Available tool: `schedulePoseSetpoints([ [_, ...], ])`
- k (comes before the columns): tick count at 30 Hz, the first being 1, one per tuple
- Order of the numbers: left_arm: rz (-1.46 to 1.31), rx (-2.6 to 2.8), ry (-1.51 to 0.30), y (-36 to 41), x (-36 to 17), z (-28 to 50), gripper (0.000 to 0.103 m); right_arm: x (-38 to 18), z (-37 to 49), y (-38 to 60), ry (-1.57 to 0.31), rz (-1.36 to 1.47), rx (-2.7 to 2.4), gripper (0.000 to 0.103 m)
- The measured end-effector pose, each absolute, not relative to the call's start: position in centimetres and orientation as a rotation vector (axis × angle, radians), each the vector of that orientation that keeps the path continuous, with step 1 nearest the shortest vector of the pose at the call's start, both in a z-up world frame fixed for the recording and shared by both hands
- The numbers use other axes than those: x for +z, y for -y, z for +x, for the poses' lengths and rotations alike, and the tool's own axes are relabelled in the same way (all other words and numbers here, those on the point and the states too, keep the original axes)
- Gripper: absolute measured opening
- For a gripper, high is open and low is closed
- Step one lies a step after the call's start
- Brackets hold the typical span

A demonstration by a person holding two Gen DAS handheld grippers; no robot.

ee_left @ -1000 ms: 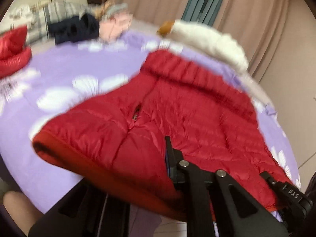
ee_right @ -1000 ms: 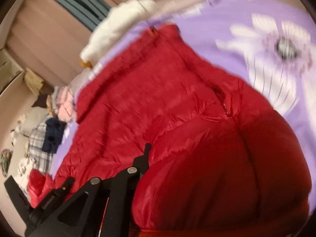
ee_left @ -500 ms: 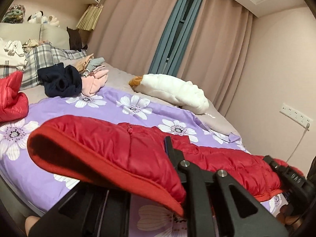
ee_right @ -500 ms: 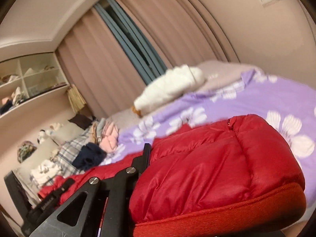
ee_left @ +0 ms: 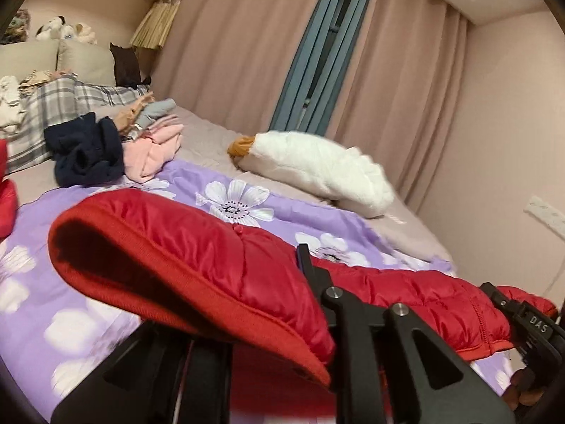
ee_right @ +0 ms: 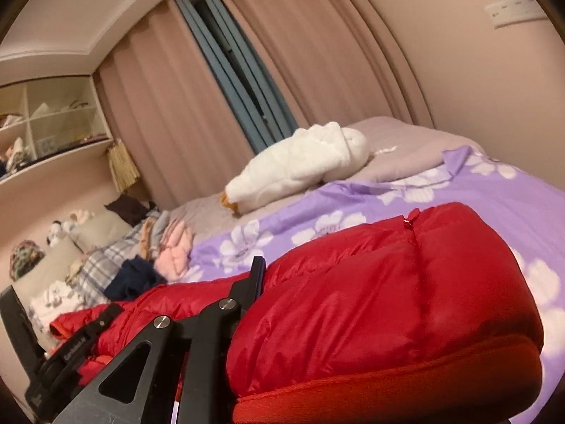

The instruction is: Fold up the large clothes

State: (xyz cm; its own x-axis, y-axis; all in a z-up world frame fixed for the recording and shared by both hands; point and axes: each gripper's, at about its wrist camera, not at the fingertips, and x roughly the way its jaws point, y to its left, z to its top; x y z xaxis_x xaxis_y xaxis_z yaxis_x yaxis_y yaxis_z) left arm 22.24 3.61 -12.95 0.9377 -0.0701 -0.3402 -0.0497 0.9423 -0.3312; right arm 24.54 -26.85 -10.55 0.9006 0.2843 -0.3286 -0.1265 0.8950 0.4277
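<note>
A red puffer jacket (ee_left: 219, 261) with a knit hem is held up over the purple flowered bedspread (ee_left: 42, 282). My left gripper (ee_left: 310, 282) is shut on one end of its hem, which droops left in the left wrist view. My right gripper (ee_right: 254, 282) is shut on the other end of the jacket (ee_right: 370, 300); the hem band runs along the bottom right of the right wrist view. The rest of the jacket stretches between the two grippers. The other gripper shows at the right edge of the left wrist view (ee_left: 529, 321) and at the lower left of the right wrist view (ee_right: 70, 349).
A white plush goose (ee_left: 317, 169) lies at the far side of the bed. A pile of clothes, navy (ee_left: 84, 152), pink (ee_left: 155, 148) and plaid (ee_left: 46, 106), sits near the pillows. Another red garment (ee_left: 5, 194) lies at the left edge. Curtains (ee_left: 247, 53) and shelves (ee_right: 46, 123) lie beyond.
Both grippers have lifted and tilted up with the jacket hem; the view went from looking down on the spread jacket to looking level across the bed. The jacket now hangs raised between them.
</note>
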Motion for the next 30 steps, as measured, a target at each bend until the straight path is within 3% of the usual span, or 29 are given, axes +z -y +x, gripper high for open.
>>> schedulePoseSetpoints([
  [6,-0.336,0.062,-0.569,-2.2,-15.5,34.1,0.04,-12.9,35.4,24.9,-0.563,0.303,0.136,0.026],
  [8,-0.363,0.048,-0.564,-2.9,-15.6,35.2,0.05,-13.0,36.2,24.6,-0.543,0.299,0.161,0.043],
  [9,-0.385,0.041,-0.551,-3.5,-15.6,35.1,0.061,-12.9,36.2,24.7,-0.527,0.299,0.183,0.064],
  [10,-0.418,0.029,-0.51,-4.2,-15.1,34.7,0.068,-12.6,36.1,24.6,-0.51,0.3,0.215,0.078],
  [12,-0.447,0.057,-0.406,-4.9,-14.0,33.9,0.089,-11.9,35.5,24.5,-0.47,0.292,0.249,0.086],
  [14,-0.441,0.122,-0.284,-5.6,-12.5,32.5,0.092,-10.7,34.6,24.2,-0.419,0.237,0.231,0.09],
  [17,-0.37,0.089,-0.294,-5.6,-11.8,32.0,0.089,-9.4,33.6,24.1,-0.343,0.187,0.138,0.096],
  [19,-0.368,0.092,-0.316,-5.2,-13.1,31.8,0.072,-9.7,33.8,24.2,-0.349,0.204,0.112,0.097],
  [20,-0.364,0.108,-0.329,-4.9,-13.9,31.8,0.057,-10.5,34.1,24.2,-0.369,0.221,0.115,0.095],
  [21,-0.356,0.131,-0.358,-4.4,-14.9,32.1,0.05,-11.2,34.4,24.1,-0.389,0.235,0.127,0.077],
  [22,-0.341,0.139,-0.405,-3.8,-16.6,32.9,0.044,-12.4,34.9,24.0,-0.426,0.249,0.133,0.046],
  [24,-0.301,0.117,-0.514,-2.6,-20.3,34.9,0.029,-15.5,36.6,23.8,-0.54,0.248,0.075,0.016],
  [27,-0.278,0.084,-0.644,-1.5,-26.5,37.2,0.028,-21.1,39.0,23.6,-0.657,0.206,0.029,0.012],
  [30,-0.24,0.124,-0.602,-0.7,-27.2,37.2,0.029,-25.0,40.1,24.6,-0.704,0.303,0.046,0.002],
])
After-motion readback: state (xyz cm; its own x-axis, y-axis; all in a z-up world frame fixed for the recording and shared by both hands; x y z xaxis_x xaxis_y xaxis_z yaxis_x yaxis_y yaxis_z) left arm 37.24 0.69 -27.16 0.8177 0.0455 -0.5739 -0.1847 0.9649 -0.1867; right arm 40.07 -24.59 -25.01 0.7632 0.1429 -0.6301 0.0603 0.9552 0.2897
